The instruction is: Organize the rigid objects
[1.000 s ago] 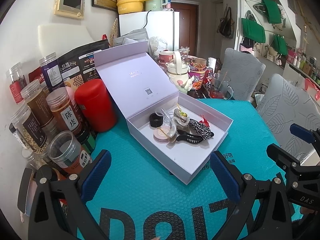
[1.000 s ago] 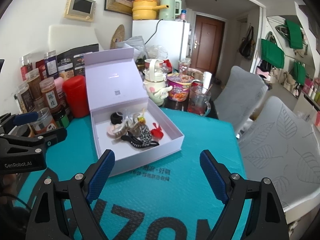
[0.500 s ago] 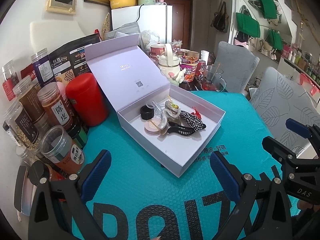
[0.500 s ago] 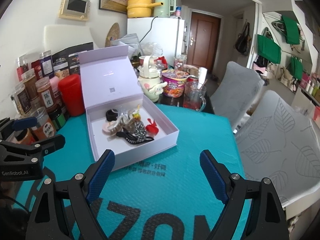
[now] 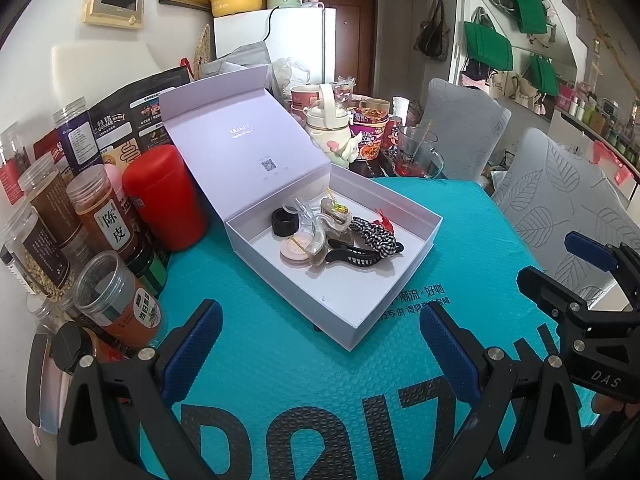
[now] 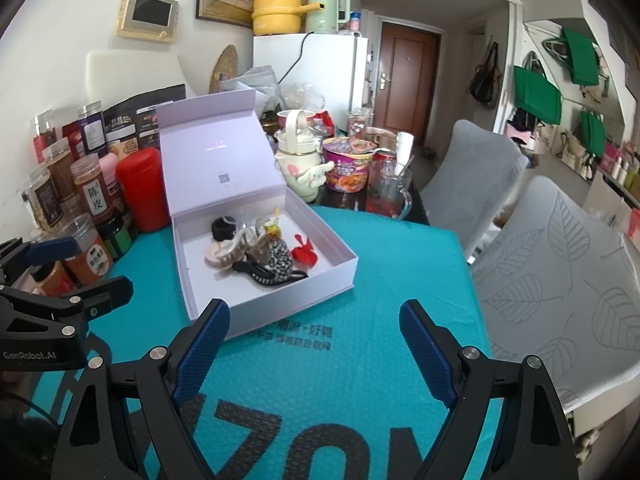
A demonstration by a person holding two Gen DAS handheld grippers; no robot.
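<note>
An open lilac box (image 5: pixel 352 300) stands on the teal mat, its lid (image 5: pixel 240 136) tilted up at the back. Inside lie a black hair claw (image 5: pixel 352 257), a checked scrunchie (image 5: pixel 376 234), a black ring (image 5: pixel 285 221), a pink compact (image 5: pixel 294 251), clear clips and a red clip (image 6: pixel 304 254). The box also shows in the right wrist view (image 6: pixel 280 304). My left gripper (image 5: pixel 316 344) is open and empty, in front of the box. My right gripper (image 6: pixel 316 336) is open and empty, near the box's front right side.
Spice jars (image 5: pixel 100 216) and a red canister (image 5: pixel 164 196) crowd the left. A teapot-shaped bottle (image 6: pixel 300 160), a noodle cup (image 6: pixel 348 164) and a glass mug (image 6: pixel 388 192) stand behind the box. Two grey chairs (image 6: pixel 560 272) are at the right.
Both grippers have drawn back and risen a little, so the box looks smaller and farther. Nothing in the box has moved.
</note>
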